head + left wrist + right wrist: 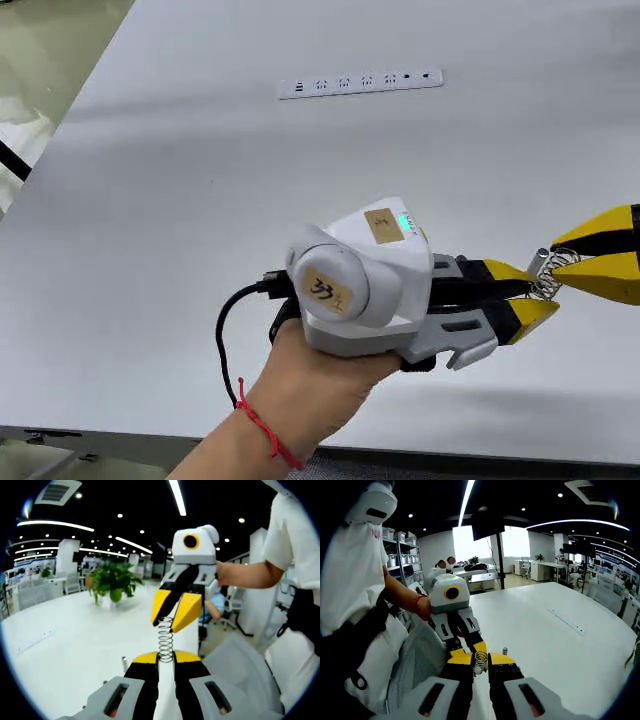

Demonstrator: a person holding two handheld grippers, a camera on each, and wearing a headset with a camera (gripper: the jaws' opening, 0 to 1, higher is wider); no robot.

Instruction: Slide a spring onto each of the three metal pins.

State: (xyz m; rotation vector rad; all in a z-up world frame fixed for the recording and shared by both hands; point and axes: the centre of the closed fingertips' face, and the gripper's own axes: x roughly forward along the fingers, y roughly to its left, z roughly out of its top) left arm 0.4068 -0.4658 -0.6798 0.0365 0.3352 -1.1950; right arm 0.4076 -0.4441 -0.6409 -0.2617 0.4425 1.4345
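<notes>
Coiled steel wire spring (165, 640): long axis spans left tool (165, 656) to right tool (481, 659), both narrowed onto its ends above white tabletop (250, 200); short silver metal pin (504, 651) just beside the spring.

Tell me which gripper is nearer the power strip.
Left, counting its body. The left gripper hangs straight in front of the strip; the right gripper lies at the far right edge, off to the strip's side. Their tips meet at the spring.
</notes>
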